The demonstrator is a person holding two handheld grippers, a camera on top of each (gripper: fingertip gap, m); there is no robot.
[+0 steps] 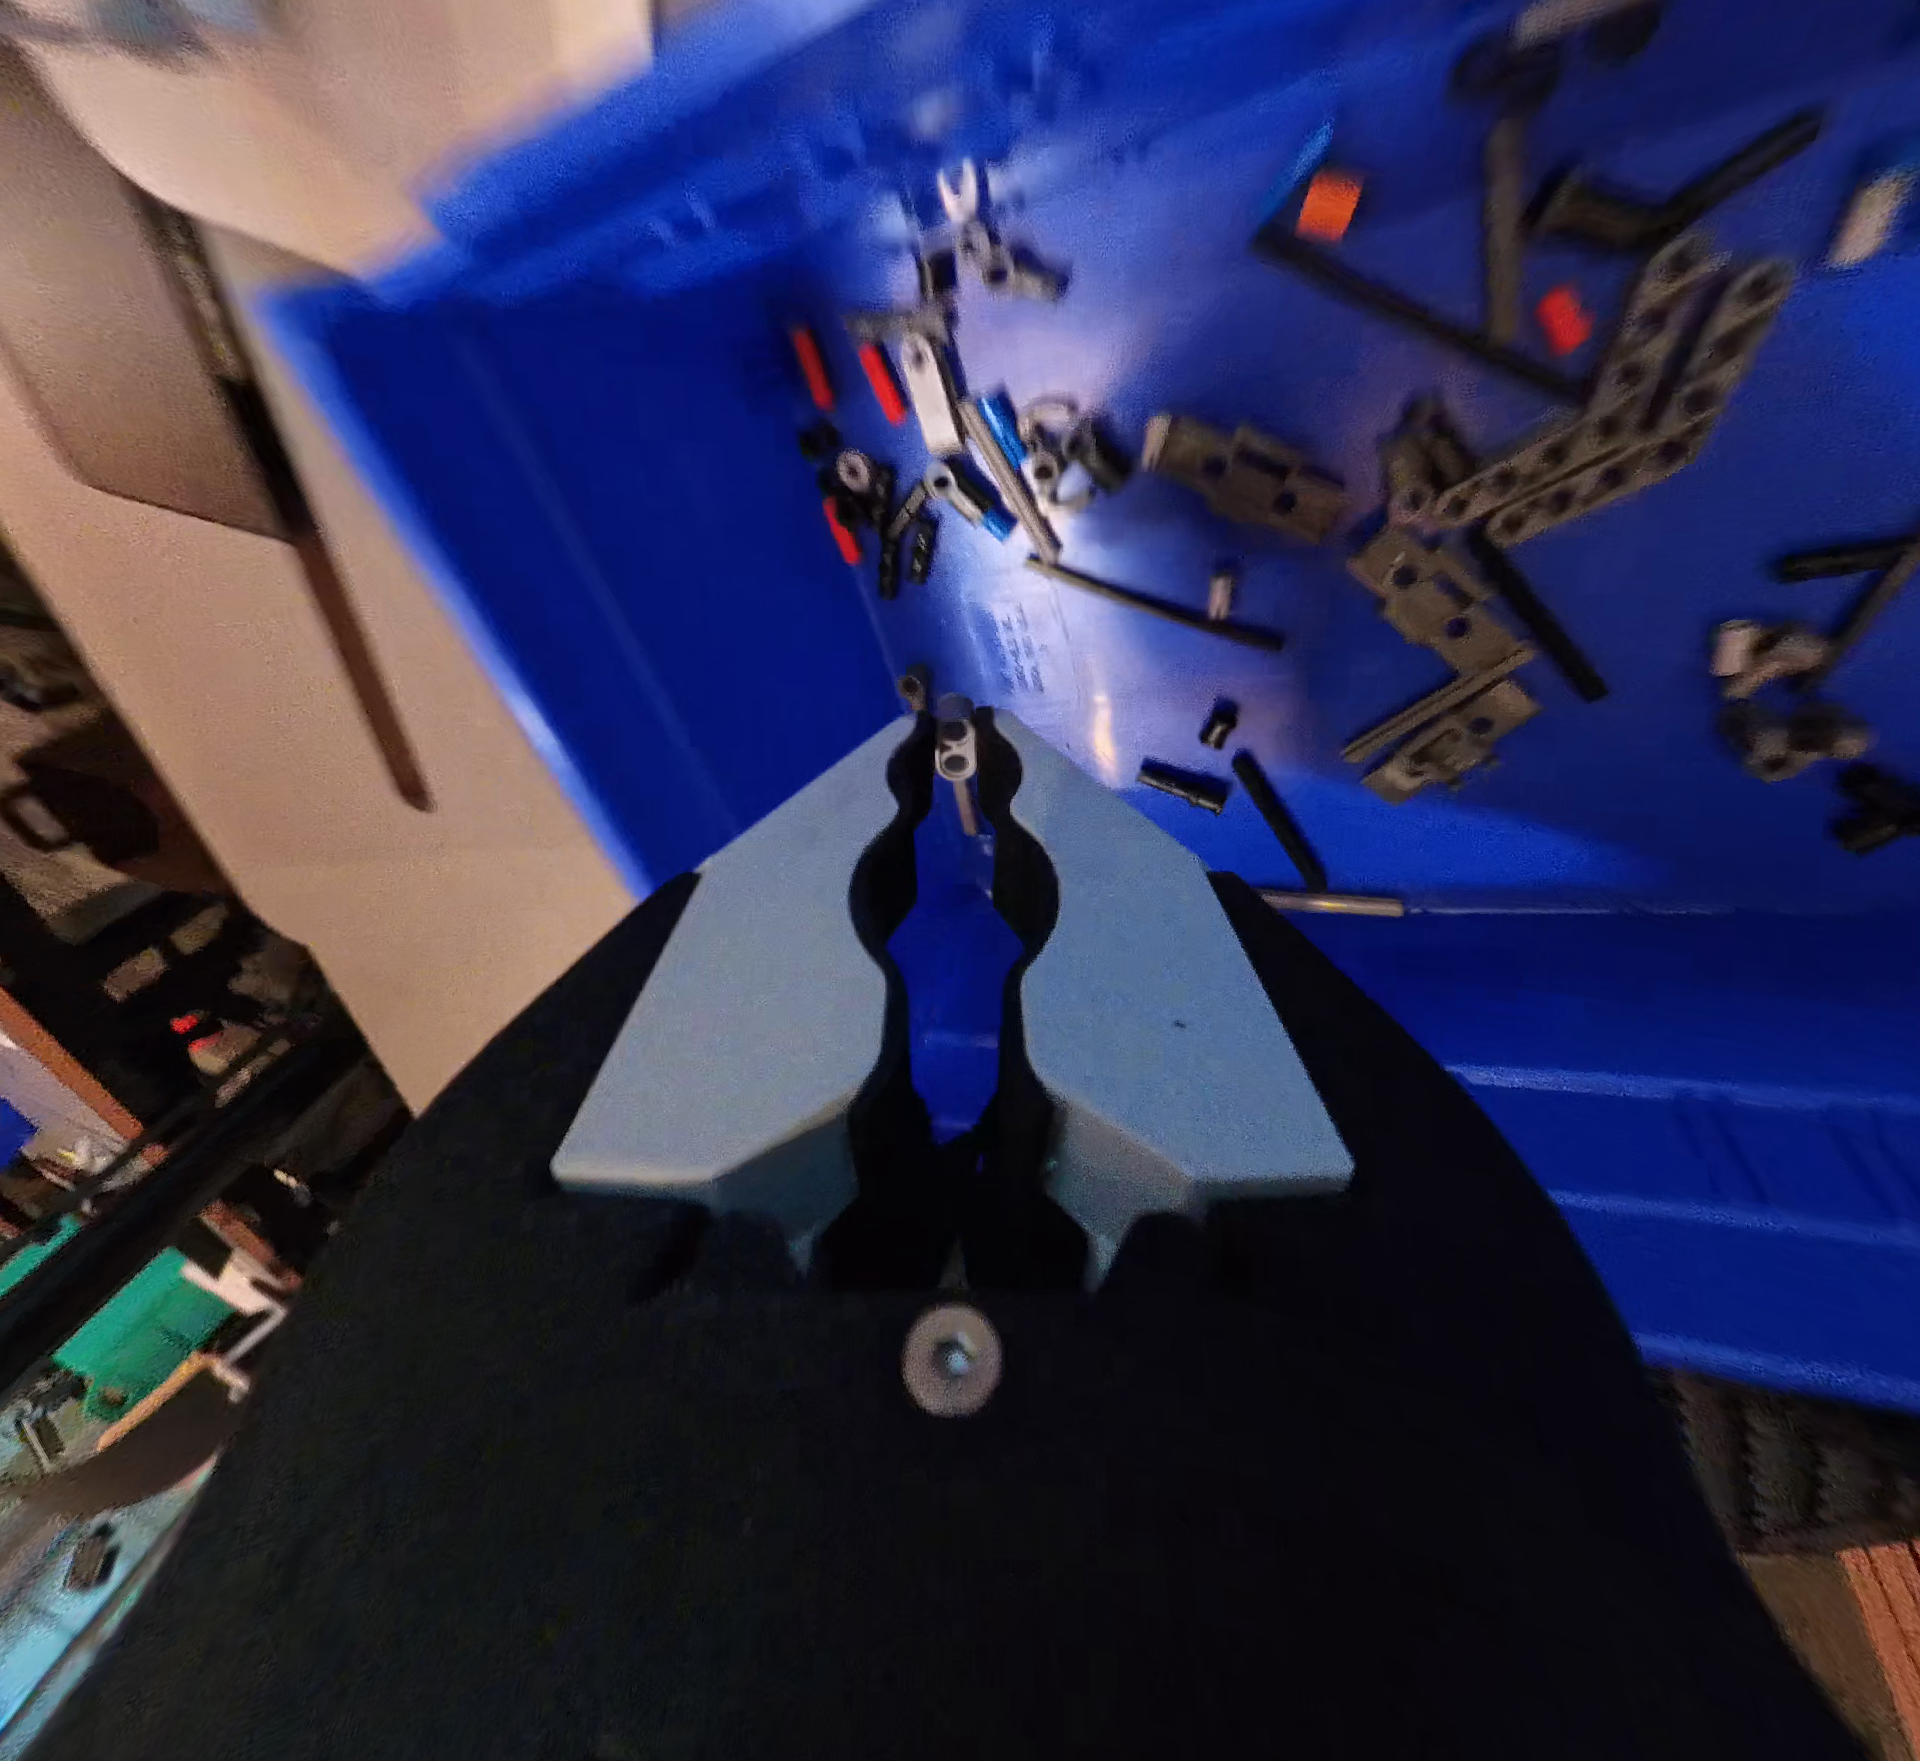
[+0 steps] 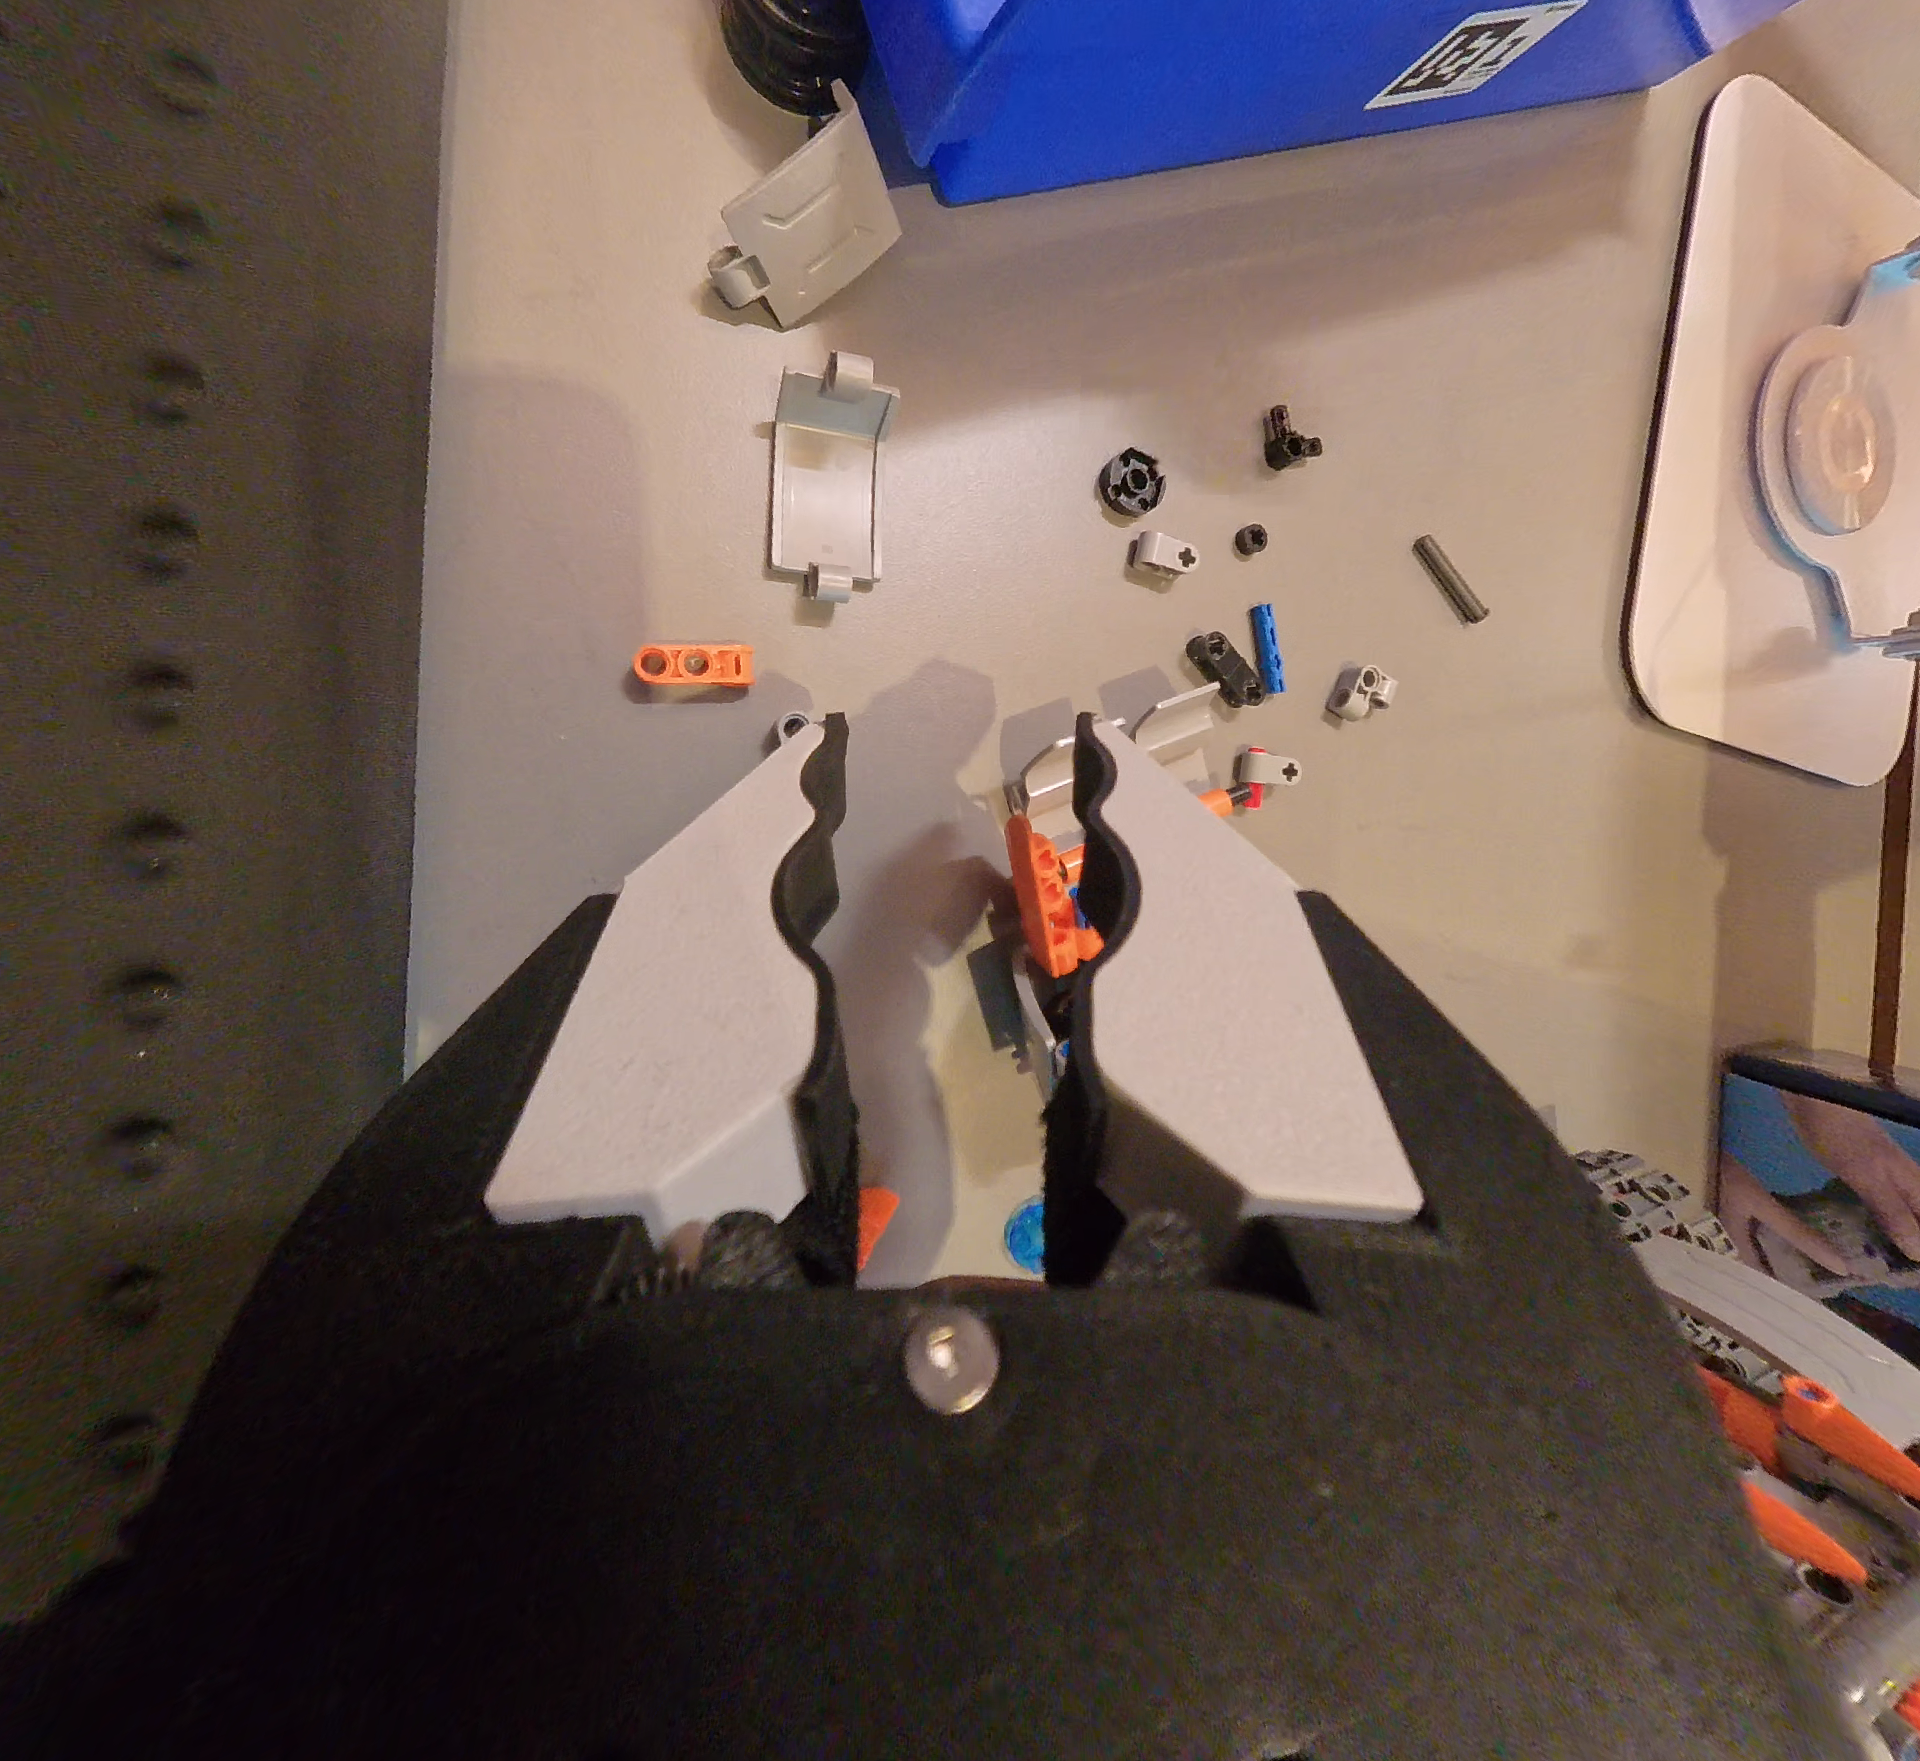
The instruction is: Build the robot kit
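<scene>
Over a blue bin [image 1: 1558, 1036] of loose parts, the left gripper [image 1: 954, 735] pinches a small grey connector [image 1: 953, 747] at its tips, lifted clear, while the right gripper [image 2: 961, 740] hangs open above a beige table [image 2: 1455, 880] by an orange piece [image 2: 1049, 901].

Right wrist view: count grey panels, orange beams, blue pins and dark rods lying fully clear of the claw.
Grey panels: 2
Orange beam: 1
Blue pin: 1
Dark rod: 1
Total: 5

Loose building pieces [image 1: 1247, 475] lie scattered inside the bin [image 1: 623, 485] ahead of the left tongs [image 1: 954, 735] (one small connector [image 1: 954, 750] pinched between their tips), while the bin [image 2: 1247, 28] stands on the tabletop [image 2: 1039, 309] beyond two curved panels [image 2: 826, 475] and small parts [image 2: 1236, 662].
</scene>
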